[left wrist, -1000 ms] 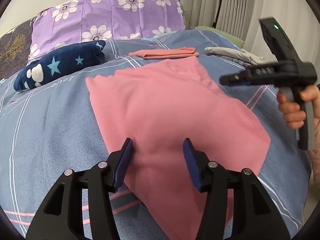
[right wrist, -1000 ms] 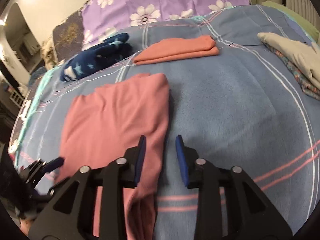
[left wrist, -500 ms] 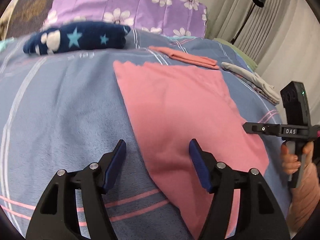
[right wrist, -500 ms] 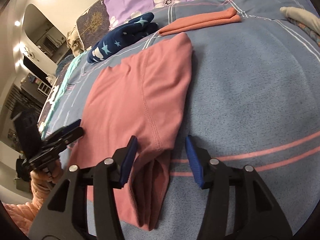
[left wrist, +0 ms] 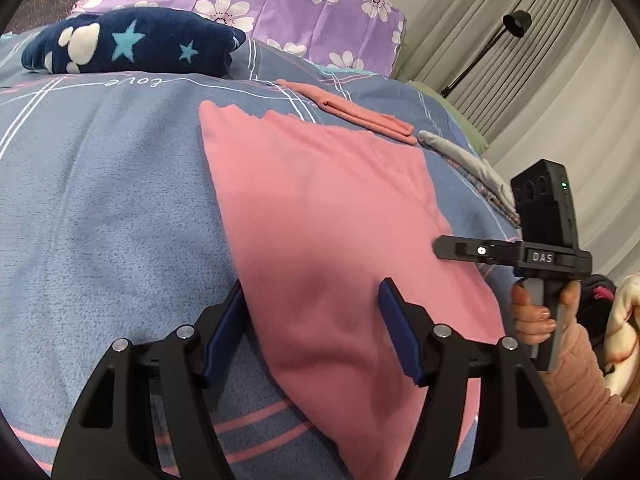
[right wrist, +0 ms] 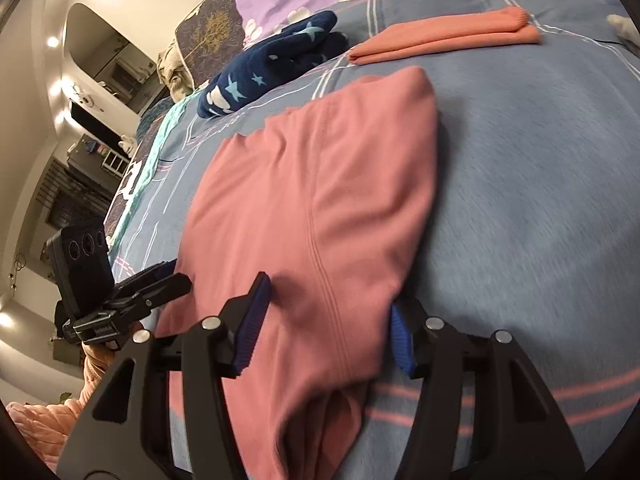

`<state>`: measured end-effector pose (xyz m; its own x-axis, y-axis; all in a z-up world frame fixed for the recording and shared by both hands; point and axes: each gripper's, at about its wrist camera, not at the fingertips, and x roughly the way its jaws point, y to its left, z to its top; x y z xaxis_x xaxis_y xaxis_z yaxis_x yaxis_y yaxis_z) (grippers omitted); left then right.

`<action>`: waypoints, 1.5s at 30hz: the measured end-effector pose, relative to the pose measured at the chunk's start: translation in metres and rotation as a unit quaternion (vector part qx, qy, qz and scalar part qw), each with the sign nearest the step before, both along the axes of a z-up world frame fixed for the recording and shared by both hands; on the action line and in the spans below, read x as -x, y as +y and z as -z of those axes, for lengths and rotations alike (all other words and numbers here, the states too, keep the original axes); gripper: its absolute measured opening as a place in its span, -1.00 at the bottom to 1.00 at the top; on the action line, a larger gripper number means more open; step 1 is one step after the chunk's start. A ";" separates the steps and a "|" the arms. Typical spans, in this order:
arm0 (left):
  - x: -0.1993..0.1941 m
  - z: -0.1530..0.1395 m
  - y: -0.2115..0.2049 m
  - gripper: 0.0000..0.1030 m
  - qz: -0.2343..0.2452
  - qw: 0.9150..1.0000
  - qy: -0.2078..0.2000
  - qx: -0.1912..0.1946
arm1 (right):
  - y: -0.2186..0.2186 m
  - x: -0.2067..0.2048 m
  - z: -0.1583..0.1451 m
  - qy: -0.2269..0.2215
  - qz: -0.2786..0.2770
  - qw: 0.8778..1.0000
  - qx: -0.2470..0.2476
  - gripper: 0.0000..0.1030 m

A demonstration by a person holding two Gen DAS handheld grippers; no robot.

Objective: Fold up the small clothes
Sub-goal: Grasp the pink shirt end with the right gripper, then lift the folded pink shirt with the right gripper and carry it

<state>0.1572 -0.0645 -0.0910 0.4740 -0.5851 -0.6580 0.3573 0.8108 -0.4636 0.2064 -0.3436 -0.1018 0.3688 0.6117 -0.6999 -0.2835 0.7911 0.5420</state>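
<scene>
A pink garment (left wrist: 320,208) lies flat on the blue-grey bedspread (left wrist: 100,200); it also shows in the right wrist view (right wrist: 312,208). My left gripper (left wrist: 312,304) is open, its fingers straddling the garment's near left edge. My right gripper (right wrist: 328,304) is open, its fingers straddling the garment's near right corner, where folded layers bunch up. The right gripper also shows in the left wrist view (left wrist: 456,248), at the garment's right edge. The left gripper shows in the right wrist view (right wrist: 168,280), at the garment's left edge.
A folded orange-pink garment (left wrist: 352,112) lies beyond the pink one, also in the right wrist view (right wrist: 444,42). A navy star-print fleece item (left wrist: 132,48) and a purple floral pillow (left wrist: 288,4) lie at the head. Grey clothes (left wrist: 464,160) lie at the right. A floor lamp (left wrist: 516,24) stands by curtains.
Both grippers have moved down and inward to the garment's near corners. Both have opened wider. The garment has not moved.
</scene>
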 end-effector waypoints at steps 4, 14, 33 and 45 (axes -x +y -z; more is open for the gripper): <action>-0.004 0.000 0.000 0.28 0.003 1.000 0.004 0.007 | 0.006 -0.006 0.001 -0.010 -0.006 1.000 0.000 0.13; -0.010 -0.017 -0.012 -0.50 -0.005 0.999 -0.015 -0.037 | 0.018 0.003 -0.012 -0.034 0.028 0.999 0.032 -0.46; 0.063 -0.169 -0.096 -0.56 0.072 0.974 -0.206 -0.061 | -0.035 0.145 -0.173 -0.264 0.121 0.950 0.118 -0.55; 0.059 -0.178 -0.183 -0.56 0.145 0.962 -0.225 -0.059 | -0.116 0.166 -0.180 -0.259 0.195 0.937 0.130 -0.55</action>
